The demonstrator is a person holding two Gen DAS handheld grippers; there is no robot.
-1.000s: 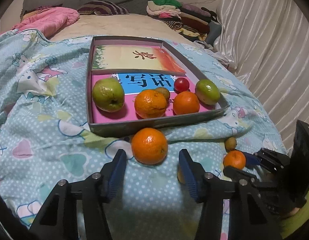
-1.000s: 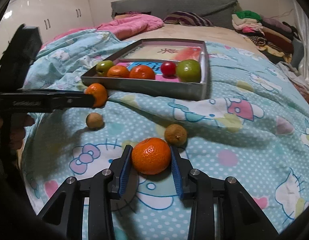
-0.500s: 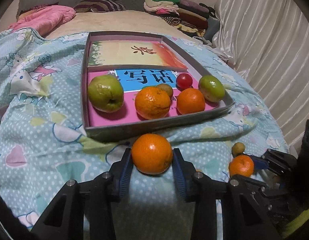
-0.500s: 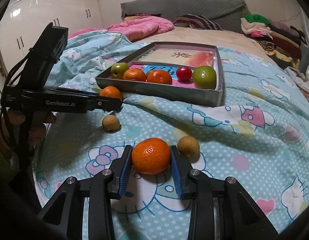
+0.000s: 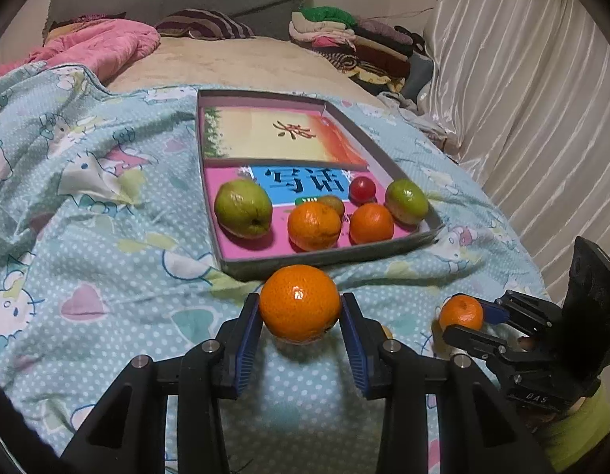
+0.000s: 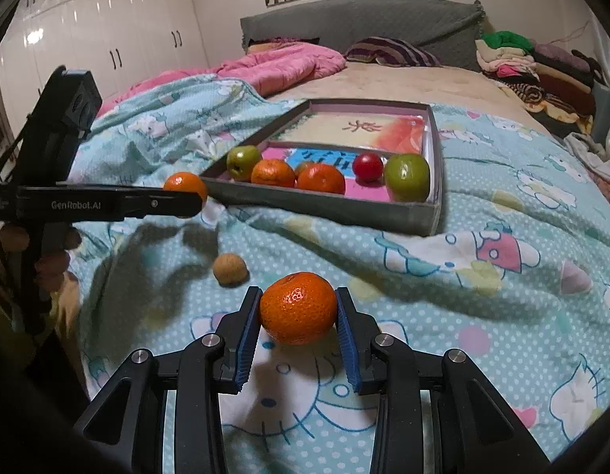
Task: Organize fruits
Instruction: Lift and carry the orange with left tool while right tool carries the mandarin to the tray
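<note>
A grey tray (image 5: 328, 262) lies on the bed's blue quilt (image 5: 107, 237). Its far half shows a yellow and orange card with one dark Chinese character; its near half is pink, with a blue panel bearing two large Chinese characters, upside down in the left wrist view. All the fruit sits in that near half: a big green fruit (image 5: 243, 208) at the left, an orange (image 5: 314, 226) and a second orange (image 5: 371, 223) in the middle, a small brown fruit (image 5: 331, 203) just behind the first orange, a red fruit (image 5: 362, 189) farther back, and a green fruit (image 5: 406, 201) at the right wall.

The left gripper (image 5: 301, 331) is clamped on a tangerine (image 5: 300, 308), held just in front of the tray's near wall and clear of the quilt. Its side reads "GenRobot.AI" in the right wrist view.

The right gripper (image 6: 297, 328) grips a mandarin (image 6: 297, 308) between its blue pads (image 6: 247, 335), over the quilt and well apart from the tray. A label on its body reads "DAS" in the left wrist view.

A small brown fruit, the longan (image 6: 229, 269), lies loose on the quilt near the mandarin, outside the tray.
</note>
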